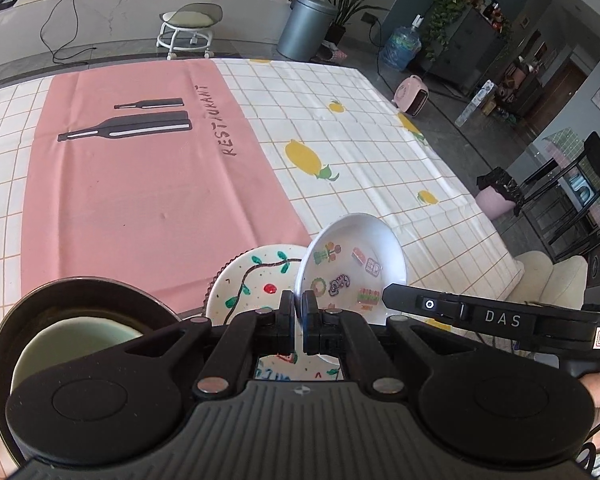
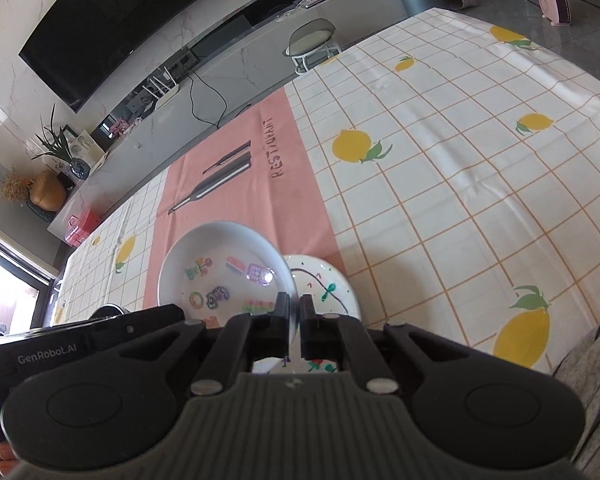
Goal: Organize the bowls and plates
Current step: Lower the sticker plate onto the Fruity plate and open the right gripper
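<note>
both grippers (image 1: 299, 312) (image 2: 294, 316) pinched on the white bowl's (image 1: 352, 268) rim | bowl lifted over painted plate (image 1: 252, 284) near table's (image 1: 380, 152) front edge | lower level, release together

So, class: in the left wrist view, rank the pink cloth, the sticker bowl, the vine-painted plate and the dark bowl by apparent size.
1. pink cloth
2. dark bowl, though nearness to the camera inflates it
3. sticker bowl and vine-painted plate: unranked, the plate is partly hidden.
</note>
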The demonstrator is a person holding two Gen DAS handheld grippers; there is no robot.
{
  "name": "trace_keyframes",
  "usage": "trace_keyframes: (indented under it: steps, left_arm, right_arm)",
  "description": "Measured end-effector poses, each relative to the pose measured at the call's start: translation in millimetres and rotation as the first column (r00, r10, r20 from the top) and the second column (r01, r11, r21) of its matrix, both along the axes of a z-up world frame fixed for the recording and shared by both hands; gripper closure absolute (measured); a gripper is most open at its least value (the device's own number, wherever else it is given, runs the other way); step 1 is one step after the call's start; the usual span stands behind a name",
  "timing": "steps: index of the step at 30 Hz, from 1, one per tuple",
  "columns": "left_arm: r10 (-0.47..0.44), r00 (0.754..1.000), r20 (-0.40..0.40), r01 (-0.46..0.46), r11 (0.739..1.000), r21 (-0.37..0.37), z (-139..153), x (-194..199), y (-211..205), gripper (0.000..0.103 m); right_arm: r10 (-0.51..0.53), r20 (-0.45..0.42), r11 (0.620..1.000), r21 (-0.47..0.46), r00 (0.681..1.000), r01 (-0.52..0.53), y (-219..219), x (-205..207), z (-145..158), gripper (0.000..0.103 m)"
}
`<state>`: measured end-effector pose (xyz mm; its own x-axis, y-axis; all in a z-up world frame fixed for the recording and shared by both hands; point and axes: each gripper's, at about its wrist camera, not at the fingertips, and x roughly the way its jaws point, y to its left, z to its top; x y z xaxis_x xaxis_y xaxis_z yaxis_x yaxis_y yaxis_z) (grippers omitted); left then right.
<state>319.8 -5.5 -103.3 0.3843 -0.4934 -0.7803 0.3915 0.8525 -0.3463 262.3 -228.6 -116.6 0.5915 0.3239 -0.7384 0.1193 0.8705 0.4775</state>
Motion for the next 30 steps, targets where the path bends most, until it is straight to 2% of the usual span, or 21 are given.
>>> trace_keyframes:
  steps: [10, 16, 26, 28, 30]
  left_arm:
    - [-0.004, 0.999, 0.041, -0.003, 0.986, 0.165, -13.7, -8.7, -15.5, 0.100]
    - [-0.023, 0.997, 0.075, 0.006, 0.977, 0.213, -16.5, -12.1, -22.2, 0.100]
    - [-0.028, 0.994, 0.103, 0.002, 0.972, 0.237, -18.8, -13.9, -26.5, 0.100]
    - [-0.023, 0.992, 0.128, -0.011, 0.966, 0.258, -18.7, -14.9, -28.8, 0.092]
    - [-0.029, 0.986, 0.166, -0.021, 0.957, 0.290, -17.0, -17.3, -31.0, 0.078]
  right_arm:
    - [0.002, -0.067, 1.000, 0.009, 0.998, -0.001, 7.1, 3.6, -21.5, 0.101]
    - [0.017, -0.072, 1.000, -0.025, 0.997, -0.019, 11.3, 5.0, -25.2, 0.101]
    - [-0.003, -0.104, 1.000, -0.022, 0.995, 0.001, 11.6, 8.5, -33.3, 0.100]
    - [-0.013, -0.109, 1.000, -0.029, 0.994, 0.010, 11.7, 9.9, -34.8, 0.101]
    - [-0.029, -0.109, 0.999, -0.023, 0.994, 0.027, 10.2, 10.5, -36.0, 0.101]
